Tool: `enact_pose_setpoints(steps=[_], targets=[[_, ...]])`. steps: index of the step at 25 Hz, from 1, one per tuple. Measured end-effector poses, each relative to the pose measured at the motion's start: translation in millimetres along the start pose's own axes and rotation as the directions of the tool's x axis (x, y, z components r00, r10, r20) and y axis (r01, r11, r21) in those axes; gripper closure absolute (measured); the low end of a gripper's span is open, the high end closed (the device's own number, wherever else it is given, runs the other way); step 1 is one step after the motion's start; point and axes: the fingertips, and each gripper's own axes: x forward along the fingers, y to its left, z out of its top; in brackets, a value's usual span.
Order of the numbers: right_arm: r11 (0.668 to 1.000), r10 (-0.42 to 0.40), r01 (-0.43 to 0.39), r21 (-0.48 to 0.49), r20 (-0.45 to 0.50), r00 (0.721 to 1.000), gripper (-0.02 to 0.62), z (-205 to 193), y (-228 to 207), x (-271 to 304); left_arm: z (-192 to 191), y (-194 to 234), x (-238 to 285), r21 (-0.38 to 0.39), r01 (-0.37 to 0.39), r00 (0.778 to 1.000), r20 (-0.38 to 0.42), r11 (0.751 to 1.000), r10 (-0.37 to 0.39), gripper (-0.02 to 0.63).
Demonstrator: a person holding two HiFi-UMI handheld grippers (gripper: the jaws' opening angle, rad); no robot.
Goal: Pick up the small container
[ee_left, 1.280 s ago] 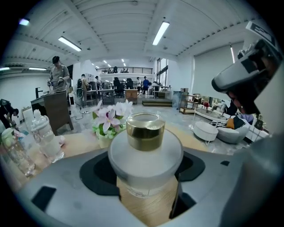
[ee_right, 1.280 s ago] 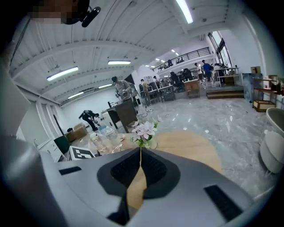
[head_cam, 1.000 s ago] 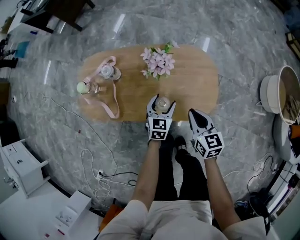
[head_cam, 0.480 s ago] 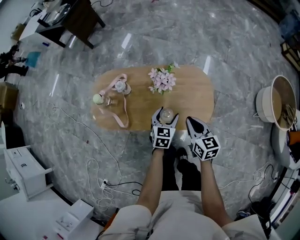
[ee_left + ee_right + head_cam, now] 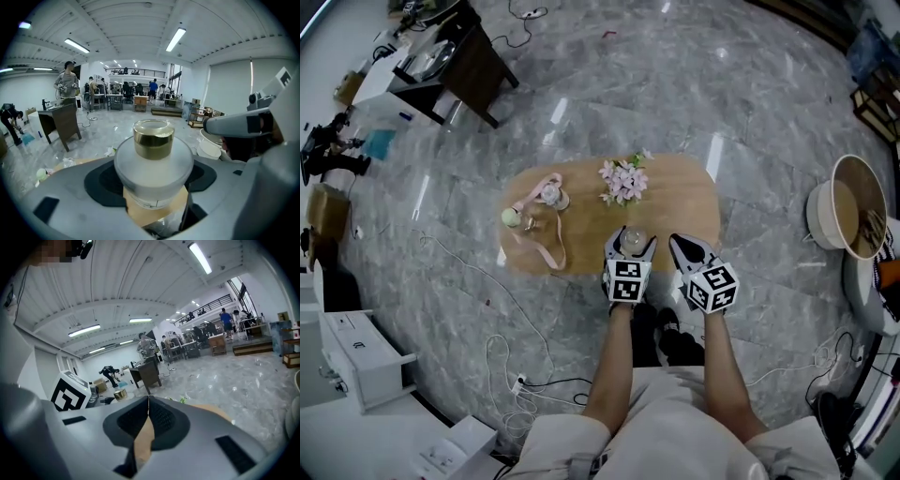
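Note:
The small container (image 5: pixel 153 161) is a frosted glass jar with a gold cap. My left gripper (image 5: pixel 630 242) is shut on the small container (image 5: pixel 630 240), which it holds upright above the near edge of the oval wooden table (image 5: pixel 680 202). In the left gripper view the jar fills the gap between both pads. My right gripper (image 5: pixel 684 246) hovers just to its right over the same edge, jaws shut and empty; the right gripper (image 5: pixel 148 412) shows its pads touching.
On the table stand pink flowers (image 5: pixel 623 178), a second small jar (image 5: pixel 550 194), a bottle with a pale green cap (image 5: pixel 512 217) and a looped pink strap (image 5: pixel 546 236). Cables (image 5: pixel 502 352) trail over the marble floor at left. A round basket (image 5: pixel 848 206) stands at right.
The head view has risen and pulled back, so the table looks smaller. The left gripper keeps hold of the jar and the right gripper stays beside it.

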Motion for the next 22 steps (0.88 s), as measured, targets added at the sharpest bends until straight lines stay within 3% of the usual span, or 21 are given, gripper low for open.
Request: enact_pose_setpoints(steps=[8, 22], targets=[[0.998, 0.055, -0.056, -0.033, -0.042, 0.998, 0.526, 13, 8, -25, 32, -17, -30, -0.001, -0.037, 0.998, 0.044, 0.999, 0.037, 0.273], [0.988, 0.109, -0.103, -0.116, 0.041, 0.993, 0.526, 73, 8, -66, 80, -52, -80, 0.026, -0.096, 0.986, 0.138, 0.995, 0.091, 0.273]])
